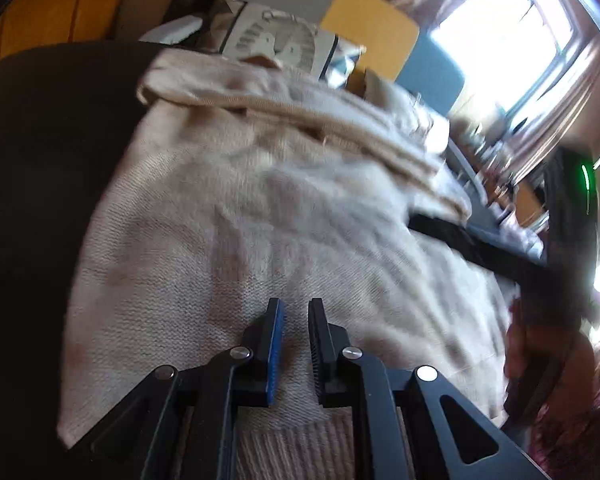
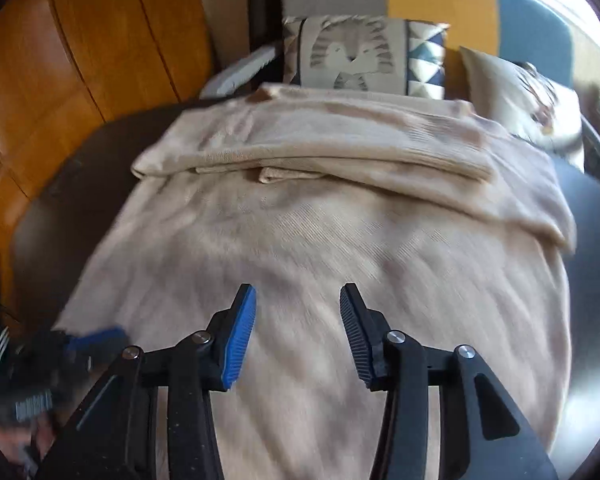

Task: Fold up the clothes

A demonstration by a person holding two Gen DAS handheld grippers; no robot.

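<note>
**Mid-fold, reaching for the near hem**

Beige sweater [image 2: 300,220] spread flat on the dark round bench [image 2: 60,200], sleeves already folded across the far end, near the cushions [image 2: 364,56]. Left tool [image 1: 294,340] over the knit — narrow gap between the pads, nothing gripped. Right tool [image 2: 298,336] about half open, empty too. Next, probably: pinch the near hem on both sides, then carry it evenly toward the sleeves.

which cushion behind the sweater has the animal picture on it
The middle cushion, grey with a striped lion-like animal, directly behind the beige sweater. The cushion to its right is plain cream.
</note>
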